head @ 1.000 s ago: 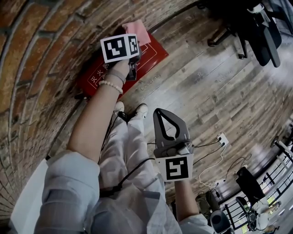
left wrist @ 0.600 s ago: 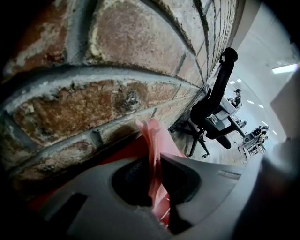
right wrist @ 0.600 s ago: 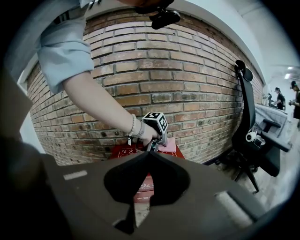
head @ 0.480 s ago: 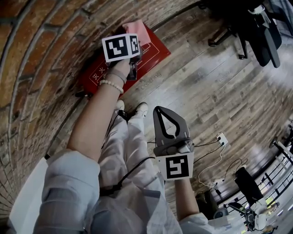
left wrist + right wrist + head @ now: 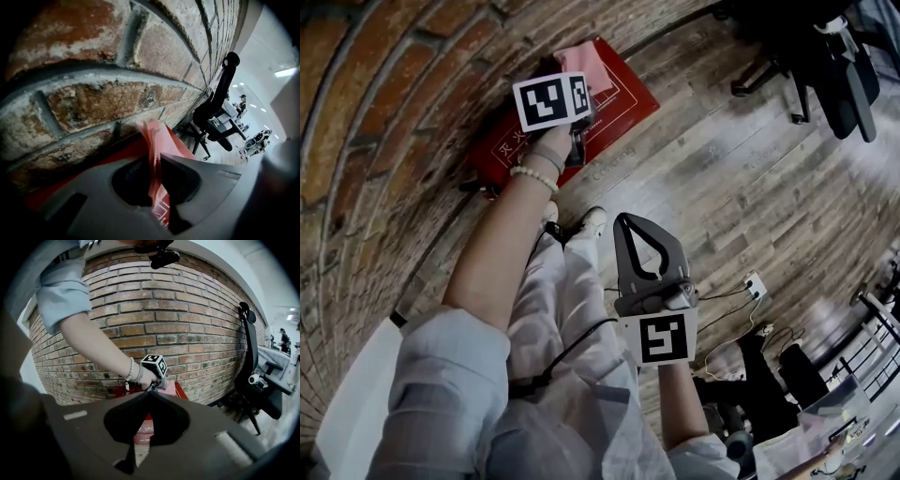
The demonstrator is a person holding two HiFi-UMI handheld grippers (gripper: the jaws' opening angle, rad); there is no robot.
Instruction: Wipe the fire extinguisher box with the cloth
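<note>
The red fire extinguisher box (image 5: 614, 117) lies on the wooden floor against the brick wall. On its far end rests a pink cloth (image 5: 592, 64). My left gripper (image 5: 579, 89) reaches down over the box, its marker cube hiding the jaws in the head view. In the left gripper view the jaws of the left gripper (image 5: 157, 157) are shut on the cloth (image 5: 151, 136), with the red box (image 5: 182, 145) under it. My right gripper (image 5: 630, 225) hangs shut and empty over the person's legs, away from the box. The right gripper (image 5: 150, 393) looks toward the box (image 5: 146, 428) and cloth (image 5: 170, 389).
A brick wall (image 5: 384, 122) runs right behind the box. A black office chair (image 5: 825, 66) stands to the right on the plank floor. A white power strip (image 5: 757, 284) with cables lies near my right gripper. The person's shoes (image 5: 589, 223) are just in front of the box.
The head view has shifted a little. My left gripper stays on the cloth at the box's far end, barely moved. The right gripper has not moved.
</note>
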